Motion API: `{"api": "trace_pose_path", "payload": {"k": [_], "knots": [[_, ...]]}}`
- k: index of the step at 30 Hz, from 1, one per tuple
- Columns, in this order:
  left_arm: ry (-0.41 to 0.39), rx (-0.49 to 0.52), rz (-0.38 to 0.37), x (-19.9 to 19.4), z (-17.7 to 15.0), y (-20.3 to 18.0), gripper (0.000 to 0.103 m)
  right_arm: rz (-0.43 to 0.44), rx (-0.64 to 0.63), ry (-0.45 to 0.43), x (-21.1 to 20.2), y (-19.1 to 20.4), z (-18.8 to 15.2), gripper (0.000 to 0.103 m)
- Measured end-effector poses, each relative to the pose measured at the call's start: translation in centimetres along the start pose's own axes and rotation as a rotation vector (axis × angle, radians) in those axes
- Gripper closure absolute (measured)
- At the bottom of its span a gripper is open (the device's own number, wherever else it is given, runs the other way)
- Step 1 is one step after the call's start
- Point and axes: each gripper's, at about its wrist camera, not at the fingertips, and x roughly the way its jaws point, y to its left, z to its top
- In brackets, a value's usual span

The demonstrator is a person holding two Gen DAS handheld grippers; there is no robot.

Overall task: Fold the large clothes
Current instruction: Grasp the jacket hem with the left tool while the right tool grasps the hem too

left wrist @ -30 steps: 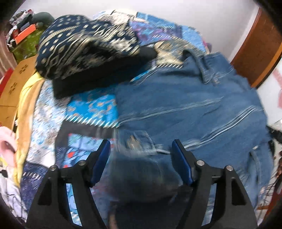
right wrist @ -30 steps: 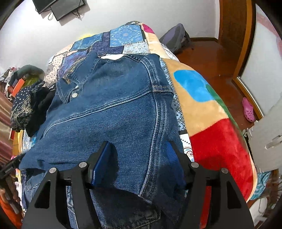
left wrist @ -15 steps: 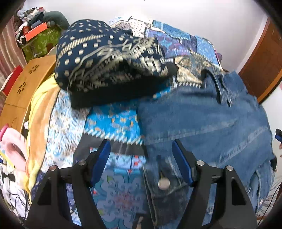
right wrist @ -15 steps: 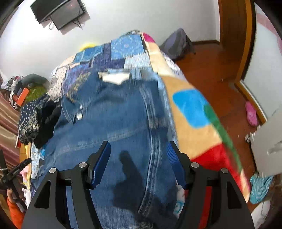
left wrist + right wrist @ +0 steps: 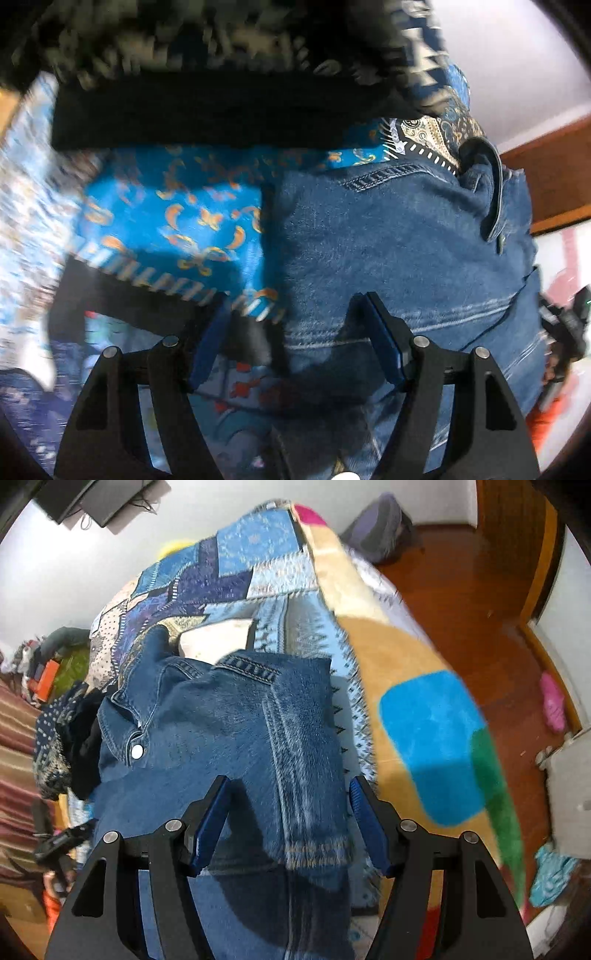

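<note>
A blue denim jacket (image 5: 229, 731) lies on the patchwork bedspread (image 5: 236, 557), collar and a silver snap at its left. My right gripper (image 5: 288, 821) hovers open over the jacket's right-hand panel; the cloth runs under and between the jaws, and the right pad stands just off the fold edge. In the left wrist view the jacket (image 5: 388, 240) fills the right half. My left gripper (image 5: 297, 334) is open low over the jacket's left edge, one finger over the denim and the other over the bedspread (image 5: 166, 214). Neither gripper's pads press on the cloth.
A folded navy patterned garment on a black one (image 5: 221, 92) lies just beyond the left gripper and shows again as a dark pile (image 5: 59, 738). A bright fleece blanket (image 5: 428, 731) hangs off the bed's right edge. On the wooden floor sit a backpack (image 5: 380, 528) and a pink slipper (image 5: 552, 701).
Both grippers moved forward along the jacket toward its collar end. The left one also dropped closer to the bed and rolled. Jaw widths look unchanged.
</note>
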Motion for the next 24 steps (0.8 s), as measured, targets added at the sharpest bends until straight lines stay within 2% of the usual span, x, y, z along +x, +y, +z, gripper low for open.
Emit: {"api": "trace_pose_path", "payload": {"k": [2, 4, 8, 9, 10, 11, 13, 15, 16, 18, 21, 24], "knots": [[0.014, -0.032, -0.049, 0.6, 0.4, 0.6, 0.031, 0.079, 0.013, 0.045, 0.9, -0.3, 0.2, 0.039], [0.026, -0.063, -0.105, 1.2, 0.9, 1.2, 0.031, 0.114, 0.026, 0.044, 1.3, -0.5, 0.3, 0.038], [0.022, -0.071, -0.155, 1.7, 1.8, 1.2, 0.031, 0.171, 0.065, 0.027, 1.7, -0.6, 0.9, 0.042], [0.023, -0.062, -0.157, 1.7, 2.2, 1.1, 0.031, 0.178, 0.09, 0.017, 1.8, -0.7, 1.1, 0.047], [0.017, -0.051, -0.149, 1.7, 2.2, 0.8, 0.031, 0.174, 0.111, 0.005, 1.8, -0.9, 1.3, 0.058], [0.007, -0.04, -0.136, 1.7, 2.2, 0.4, 0.032, 0.173, 0.135, 0.001, 1.8, -1.1, 1.4, 0.065], [-0.016, 0.01, -0.12, 1.4, 1.7, -0.7, 0.046, 0.189, 0.172, -0.008, 1.6, -1.6, 1.5, 0.079], [-0.038, 0.057, -0.108, 0.8, 1.3, -1.8, 0.07, 0.197, 0.18, -0.031, 1.1, -1.6, 1.3, 0.085], [-0.045, 0.086, -0.093, 0.3, 1.2, -2.6, 0.076, 0.208, 0.182, -0.046, 0.6, -1.6, 1.1, 0.088], [-0.044, 0.129, -0.066, -0.5, 1.0, -3.9, 0.095, 0.237, 0.182, -0.086, -1.0, -1.1, 0.9, 0.092], [-0.064, 0.165, -0.054, -2.7, 1.0, -5.5, 0.096, 0.244, 0.132, -0.145, -3.9, 0.4, 0.9, 0.094], [-0.129, 0.235, -0.073, -6.5, 0.5, -8.0, 0.096, 0.259, 0.06, -0.196, -7.0, 2.5, 0.8, 0.094]]}}
